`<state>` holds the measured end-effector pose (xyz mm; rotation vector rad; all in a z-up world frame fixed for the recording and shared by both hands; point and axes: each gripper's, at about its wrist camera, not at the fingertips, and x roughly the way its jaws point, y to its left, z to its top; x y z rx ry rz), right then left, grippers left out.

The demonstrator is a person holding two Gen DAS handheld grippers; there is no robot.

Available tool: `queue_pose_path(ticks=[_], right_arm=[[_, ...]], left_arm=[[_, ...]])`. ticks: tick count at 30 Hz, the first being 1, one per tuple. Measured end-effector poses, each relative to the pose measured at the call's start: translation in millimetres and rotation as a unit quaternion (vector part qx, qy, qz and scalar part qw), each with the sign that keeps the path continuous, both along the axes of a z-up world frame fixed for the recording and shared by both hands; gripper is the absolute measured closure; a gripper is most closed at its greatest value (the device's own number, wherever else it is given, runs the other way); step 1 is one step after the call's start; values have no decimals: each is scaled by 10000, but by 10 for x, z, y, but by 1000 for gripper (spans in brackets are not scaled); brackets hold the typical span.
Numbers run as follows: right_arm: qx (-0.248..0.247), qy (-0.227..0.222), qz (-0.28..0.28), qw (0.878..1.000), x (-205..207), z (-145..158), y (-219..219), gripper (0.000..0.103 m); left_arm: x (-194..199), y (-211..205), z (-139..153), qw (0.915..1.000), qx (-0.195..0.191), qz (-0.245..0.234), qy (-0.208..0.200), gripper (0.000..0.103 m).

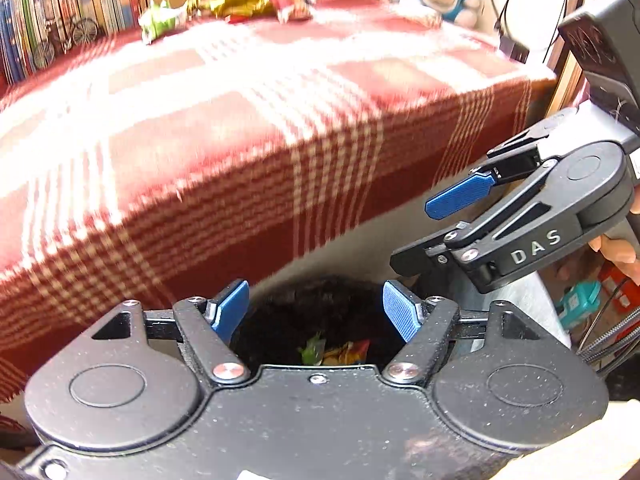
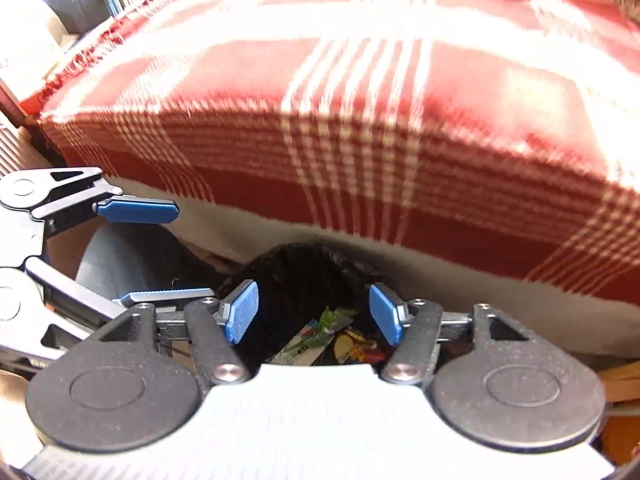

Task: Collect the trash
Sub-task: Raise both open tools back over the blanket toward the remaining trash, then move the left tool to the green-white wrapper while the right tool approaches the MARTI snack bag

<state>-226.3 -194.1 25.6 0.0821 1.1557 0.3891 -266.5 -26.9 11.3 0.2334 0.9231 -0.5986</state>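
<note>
Left gripper (image 1: pixel 316 310) wide open and empty over my black bin (image 1: pixel 320 312), right gripper (image 2: pixel 314 312) same, nothing held, wrappers (image 2: pixel 320 336) down inside the bin, more wrappers (image 1: pixel 236 6) along the far edge of the plaid bed (image 1: pixel 240 120)

The red-and-white checked blanket (image 2: pixel 360 80) is motion-blurred; the black-lined trash bin (image 1: pixel 320 312) sits half hidden behind the gripper body.

Below both claws the black bin bag (image 2: pixel 304 276) gaped unobstructed. The right claw (image 1: pixel 424 236) crowded the left claw (image 1: pixel 316 312) on its right. Ahead rose the checked bed (image 1: pixel 224 128), bare up to wrappers (image 1: pixel 228 6) at its far edge.
</note>
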Motion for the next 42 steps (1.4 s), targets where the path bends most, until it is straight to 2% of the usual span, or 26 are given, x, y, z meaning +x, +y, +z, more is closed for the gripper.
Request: queue_pose_path(ticks=[5,8,14,21,26,31,33,34,37,39,42], right_arm=[[95,-724,-48,9973,-53,492,-168,20],[122,-1177,-144,9929,-5,735,-276,18],[-186,-1860,-702,9799,306,910,-477,14],[-85,-2097,-1424,9673,831,952,-850,9],[-41,-2074,-1672,9639,1305,886,-1020,8],[-140,-2067,-1733,9628,1808,822,-1126,8],[-91,-2110,-1760,9615,1991,830,-1191,5],[-60,-2088,-1786,9615,2100,828,-1234,0],[-48,-2117,-1763,9613,2379,766,-1311,0],[-205,-2076,-1608,9647,2566,671,-1306,0],[-341,-1953,-1476,9690,2786,486,-1287,0]], left_arm=[[121,45,445,9983,-413,119,-402,26],[288,85,658,9961,-506,266,-672,22],[803,145,934,9874,-695,878,-1120,18],[1540,157,1076,9787,-802,1398,-1275,17],[2173,104,1094,9709,-1034,1750,-1267,17],[2836,-63,1051,9668,-1026,1953,-1289,16],[3135,-130,1011,9657,-1027,1999,-1301,15],[3276,-154,975,9634,-1043,2085,-1326,14],[3694,-219,813,9596,-930,2278,-1367,13],[3951,-259,673,9594,-809,2407,-1224,13],[4243,-304,442,9579,-833,2568,-974,13]])
